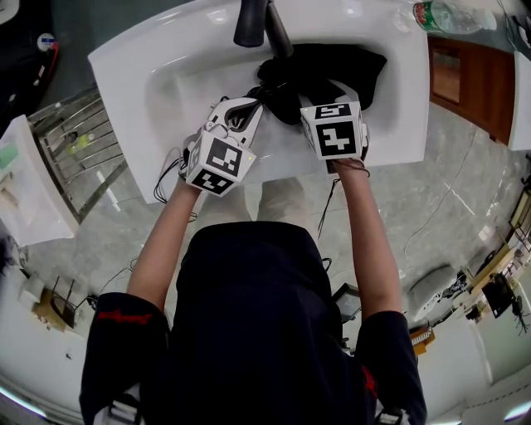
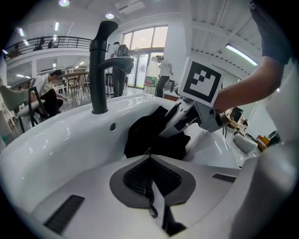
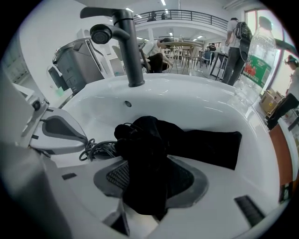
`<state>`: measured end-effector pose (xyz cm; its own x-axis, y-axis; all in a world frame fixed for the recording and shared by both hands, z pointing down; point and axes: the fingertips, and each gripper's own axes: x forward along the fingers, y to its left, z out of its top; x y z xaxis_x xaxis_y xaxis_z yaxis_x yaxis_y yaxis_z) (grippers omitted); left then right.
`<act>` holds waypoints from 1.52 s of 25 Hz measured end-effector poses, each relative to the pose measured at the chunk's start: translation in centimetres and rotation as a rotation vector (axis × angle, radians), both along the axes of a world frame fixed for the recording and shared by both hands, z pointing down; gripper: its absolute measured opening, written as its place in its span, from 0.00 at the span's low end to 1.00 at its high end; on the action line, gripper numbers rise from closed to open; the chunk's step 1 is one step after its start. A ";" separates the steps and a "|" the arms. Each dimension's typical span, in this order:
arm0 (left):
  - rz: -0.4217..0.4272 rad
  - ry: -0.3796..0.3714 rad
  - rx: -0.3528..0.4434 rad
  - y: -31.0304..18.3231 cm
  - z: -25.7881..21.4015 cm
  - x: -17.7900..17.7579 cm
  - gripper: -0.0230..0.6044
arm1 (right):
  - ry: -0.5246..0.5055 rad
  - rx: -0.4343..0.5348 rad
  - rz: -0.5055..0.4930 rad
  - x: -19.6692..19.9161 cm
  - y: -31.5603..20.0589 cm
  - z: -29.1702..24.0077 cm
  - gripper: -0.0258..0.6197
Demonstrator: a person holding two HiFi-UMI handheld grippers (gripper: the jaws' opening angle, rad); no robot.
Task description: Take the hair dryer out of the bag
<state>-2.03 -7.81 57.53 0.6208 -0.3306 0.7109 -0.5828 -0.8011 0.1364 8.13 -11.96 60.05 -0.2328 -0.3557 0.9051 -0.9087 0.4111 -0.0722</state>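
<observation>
- A white sink (image 1: pixel 390 83) fills the upper middle of the head view, with a black tap (image 1: pixel 253 21) at its top edge.
- A black bag (image 1: pixel 332 66) lies crumpled in the basin, just below the tap and right of centre.
- The hair dryer cannot be made out in any view.
- A coil of grey cable (image 3: pixel 100 149) lies in the basin at the bag's left edge, seen in the right gripper view.
- The left claw (image 1: pixel 253 104) reaches in from the lower left, its tip at the bag's left edge.
- In its own view the left claw (image 2: pixel 152 186) is clenched tight, with a thin dark string (image 2: pixel 150 198) pinched at the seam. I cannot tell what the string belongs to.
- The right claw (image 1: pixel 332 93) comes down from below onto the bag's near side.
- In its own view the right claw (image 3: pixel 149 196) is grasping the bag: a fold of black cloth fills the gap between the pads.
- Both claws sit near each other, side by side over the basin.
- A clear bottle (image 1: pixel 448 15) with a green label lies on the sink's upper right corner.
</observation>
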 end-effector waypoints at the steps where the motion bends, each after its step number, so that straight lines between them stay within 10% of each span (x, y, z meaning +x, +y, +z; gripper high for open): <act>1: 0.011 -0.009 -0.004 0.0 0.2 0.2 0.06 | -0.002 0.002 0.001 0.1 -0.1 0.0 0.40; 12: 0.083 -0.078 -0.035 -1.4 2.2 2.4 0.21 | -0.027 0.008 -0.024 0.2 -0.1 -0.6 0.22; 38: 0.228 -0.200 -0.121 -2.3 7.1 5.7 0.43 | -0.101 0.008 -0.005 0.5 -0.5 -0.5 0.16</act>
<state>3.69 -10.12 64.63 0.5130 -0.1046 0.8520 -0.4150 -0.8991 0.1395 8.66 -12.44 59.51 -0.3244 -0.3616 0.8741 -0.8948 0.4168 -0.1598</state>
